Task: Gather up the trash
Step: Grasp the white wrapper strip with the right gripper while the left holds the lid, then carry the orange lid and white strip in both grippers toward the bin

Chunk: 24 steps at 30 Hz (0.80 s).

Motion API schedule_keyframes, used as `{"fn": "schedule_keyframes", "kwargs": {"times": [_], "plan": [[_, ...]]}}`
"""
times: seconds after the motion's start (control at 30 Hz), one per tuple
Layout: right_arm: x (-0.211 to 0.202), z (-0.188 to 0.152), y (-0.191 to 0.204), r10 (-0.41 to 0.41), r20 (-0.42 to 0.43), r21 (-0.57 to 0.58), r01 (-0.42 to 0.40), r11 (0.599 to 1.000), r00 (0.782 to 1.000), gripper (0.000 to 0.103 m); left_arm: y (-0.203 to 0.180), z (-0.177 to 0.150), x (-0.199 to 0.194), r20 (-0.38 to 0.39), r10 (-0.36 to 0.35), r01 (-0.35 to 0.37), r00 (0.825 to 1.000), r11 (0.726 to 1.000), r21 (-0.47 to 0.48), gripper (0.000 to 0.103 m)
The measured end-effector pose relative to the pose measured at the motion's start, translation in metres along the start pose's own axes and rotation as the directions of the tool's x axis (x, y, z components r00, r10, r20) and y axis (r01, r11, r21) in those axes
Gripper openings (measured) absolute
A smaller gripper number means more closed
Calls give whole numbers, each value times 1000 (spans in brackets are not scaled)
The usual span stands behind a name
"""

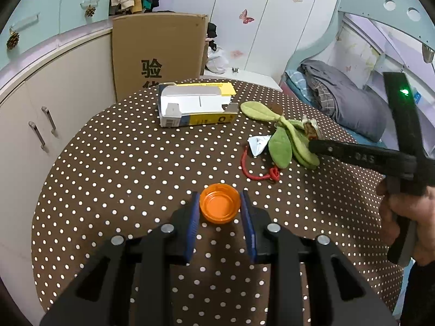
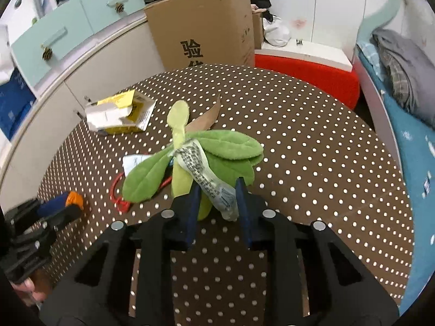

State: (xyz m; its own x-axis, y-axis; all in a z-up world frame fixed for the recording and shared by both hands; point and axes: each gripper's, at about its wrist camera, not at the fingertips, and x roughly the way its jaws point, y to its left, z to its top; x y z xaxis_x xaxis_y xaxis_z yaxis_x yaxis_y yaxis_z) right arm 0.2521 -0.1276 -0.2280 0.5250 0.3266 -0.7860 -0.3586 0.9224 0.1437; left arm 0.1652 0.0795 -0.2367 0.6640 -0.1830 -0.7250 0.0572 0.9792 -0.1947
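Observation:
An orange bottle cap (image 1: 220, 206) lies open side up on the dotted round table (image 1: 122, 163). My left gripper (image 1: 219, 206) has its blue pads on both sides of the cap, touching it. My right gripper (image 2: 216, 197) is open around a crumpled clear printed wrapper (image 2: 206, 176) that lies on a green plush leaf toy (image 2: 217, 149). In the left wrist view the right gripper (image 1: 312, 142) reaches over the toy (image 1: 280, 141). A torn yellow and white carton (image 1: 194, 104), a white paper scrap (image 1: 257, 144) and a red cord (image 1: 258, 171) also lie on the table.
A large cardboard box (image 1: 160, 51) stands behind the table by white cabinets (image 1: 40, 103). A bed with grey bedding (image 1: 345, 95) is at the right. A red stool (image 2: 307, 77) stands beyond the table's far edge.

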Motion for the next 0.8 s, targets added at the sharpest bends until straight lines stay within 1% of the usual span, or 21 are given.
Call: {"fn": "schedule_keyframes", "kwargs": {"times": [0.1, 0.17, 0.23, 0.27, 0.3, 0.37, 0.43, 0.57, 0.7, 0.8], "plan": [[3, 0, 2, -32, 9, -25, 32, 999, 999, 29, -1, 2, 2, -6, -8, 8, 1000, 1000, -5, 29], [7, 2, 3, -29, 16, -32, 29, 999, 999, 28, -4, 2, 2, -2, -7, 7, 1000, 1000, 4, 29], [7, 2, 4, -25, 23, -34, 26, 999, 999, 23, -6, 2, 2, 0, -6, 6, 1000, 1000, 9, 29], [3, 2, 4, -13, 36, -25, 14, 1000, 999, 16, -8, 2, 2, 0, -7, 7, 1000, 1000, 9, 29], [0, 1, 4, -4, 43, -13, 4, 1000, 999, 12, -7, 2, 2, 2, -10, 10, 1000, 1000, 8, 29], [-9, -4, 2, 8, 50, 6, -9, 1000, 999, 11, -7, 1, 1, 3, -11, 11, 1000, 1000, 8, 28], [-20, -13, -4, 29, 61, 35, -31, 999, 998, 11, -9, 0, 0, 2, -8, 7, 1000, 1000, 17, 28], [-49, -29, -20, 60, 102, 100, -70, 993, 993, 11, -20, -8, -4, -8, -28, 28, 1000, 999, 44, 28], [-81, -40, -38, 76, 153, 147, -98, 984, 985, 11, -41, -9, -15, 1, -60, 60, 998, 996, 72, 28], [-107, -48, -55, 95, 207, 187, -135, 973, 974, 11, -61, -3, -24, 21, -89, 87, 996, 991, 98, 28]]}}
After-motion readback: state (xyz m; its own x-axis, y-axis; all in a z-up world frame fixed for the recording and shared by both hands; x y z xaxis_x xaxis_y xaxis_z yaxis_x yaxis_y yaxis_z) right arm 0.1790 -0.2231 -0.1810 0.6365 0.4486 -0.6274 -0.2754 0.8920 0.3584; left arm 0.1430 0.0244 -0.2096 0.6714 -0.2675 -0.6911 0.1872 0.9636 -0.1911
